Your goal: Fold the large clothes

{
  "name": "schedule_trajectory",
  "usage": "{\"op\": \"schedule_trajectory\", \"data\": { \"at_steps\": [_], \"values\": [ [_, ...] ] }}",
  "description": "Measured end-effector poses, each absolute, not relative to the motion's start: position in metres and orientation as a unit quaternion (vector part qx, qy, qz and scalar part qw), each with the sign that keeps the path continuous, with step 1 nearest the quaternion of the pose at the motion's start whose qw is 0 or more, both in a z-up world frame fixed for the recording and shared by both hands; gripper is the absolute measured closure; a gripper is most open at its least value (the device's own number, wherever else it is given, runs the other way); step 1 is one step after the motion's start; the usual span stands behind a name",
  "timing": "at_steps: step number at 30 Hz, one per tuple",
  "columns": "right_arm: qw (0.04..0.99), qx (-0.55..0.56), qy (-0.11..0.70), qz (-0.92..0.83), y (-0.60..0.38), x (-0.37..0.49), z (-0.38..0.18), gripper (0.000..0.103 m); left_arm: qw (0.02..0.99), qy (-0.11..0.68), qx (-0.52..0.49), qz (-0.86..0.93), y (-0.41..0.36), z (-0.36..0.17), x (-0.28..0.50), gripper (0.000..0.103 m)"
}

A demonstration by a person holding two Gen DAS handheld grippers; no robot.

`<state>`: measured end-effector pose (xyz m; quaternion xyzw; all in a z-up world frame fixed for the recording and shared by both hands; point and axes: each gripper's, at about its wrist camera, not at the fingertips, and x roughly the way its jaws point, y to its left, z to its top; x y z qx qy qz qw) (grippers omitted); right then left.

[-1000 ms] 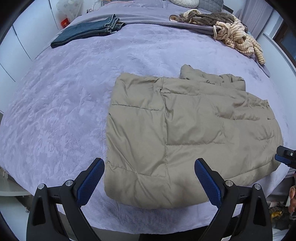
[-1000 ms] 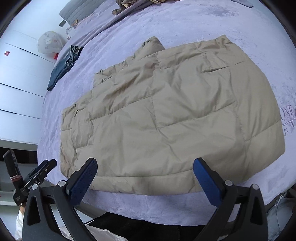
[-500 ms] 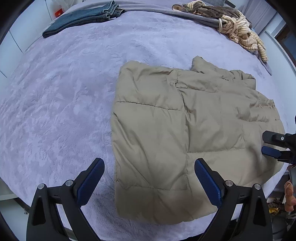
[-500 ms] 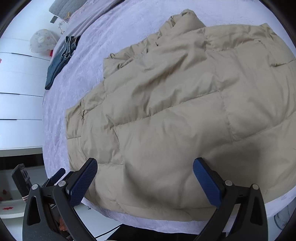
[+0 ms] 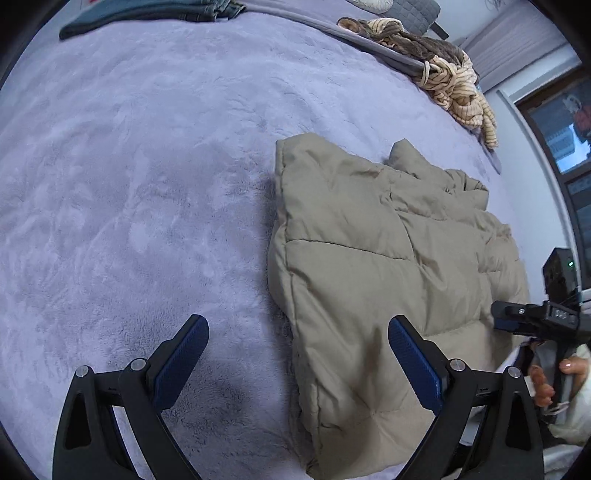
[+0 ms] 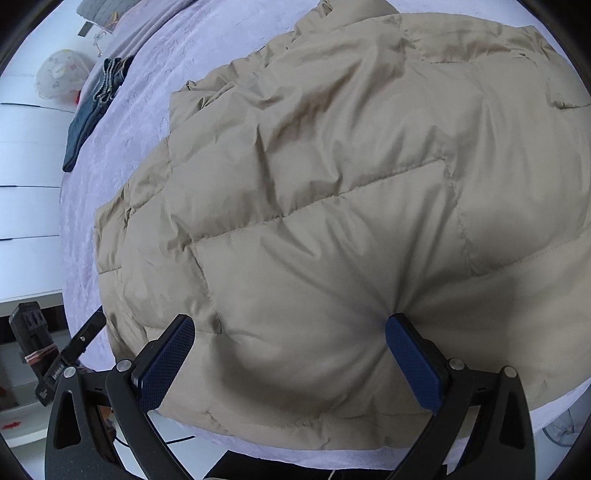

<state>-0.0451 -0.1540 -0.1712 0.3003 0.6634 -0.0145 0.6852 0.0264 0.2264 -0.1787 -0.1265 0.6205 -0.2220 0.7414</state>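
Since the earlier frame both grippers had closed in on the tan puffer jacket [image 6: 332, 206], which lay folded on the lilac bedspread [image 5: 129, 203]. Right gripper [image 6: 290, 354], jaws wide, pressed its tips into the padding at 6 o'clock. Left gripper [image 5: 297, 354], also wide, straddled the jacket's left edge. Folded jeans [image 5: 147, 14] lay at 11 o'clock, striped knitwear [image 5: 454, 85] at 1.

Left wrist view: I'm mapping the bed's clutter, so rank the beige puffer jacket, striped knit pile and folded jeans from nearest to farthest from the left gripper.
1. beige puffer jacket, just ahead of the left gripper, right side.
2. striped knit pile, far right edge of the bed.
3. folded jeans, far left edge; close to the pile's distance, so tentative.
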Motion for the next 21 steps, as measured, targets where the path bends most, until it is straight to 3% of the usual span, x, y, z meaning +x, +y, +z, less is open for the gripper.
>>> {"op": "schedule_trajectory", "data": {
  "at_steps": [4,11,17,18,19,21],
  "values": [
    [0.683,0.295,0.668,-0.017,-0.153,-0.043,-0.174,0.000,0.685,0.653,-0.186,-0.264,0.235,-0.211,0.037,0.005],
    [0.679,0.281,0.678,-0.020,-0.145,-0.037,-0.179,0.000,0.628,0.662,-0.212,-0.349,0.185,-0.235,0.050,0.005],
    [0.676,0.275,0.684,-0.026,-0.143,-0.032,-0.182,0.000,0.596,0.685,-0.160,-0.388,0.135,-0.243,0.048,0.005],
    [0.675,0.276,0.684,-0.026,-0.143,-0.031,-0.182,0.000,0.595,0.684,-0.152,-0.393,0.132,-0.240,0.045,0.016],
    [0.675,0.277,0.683,-0.027,-0.144,-0.032,-0.182,0.000,0.593,0.684,-0.147,-0.398,0.129,-0.238,0.045,0.043],
    [0.674,0.280,0.683,-0.027,-0.144,-0.030,-0.182,0.000,0.588,0.683,-0.154,-0.405,0.125,-0.231,0.044,0.059]
  ]
}}
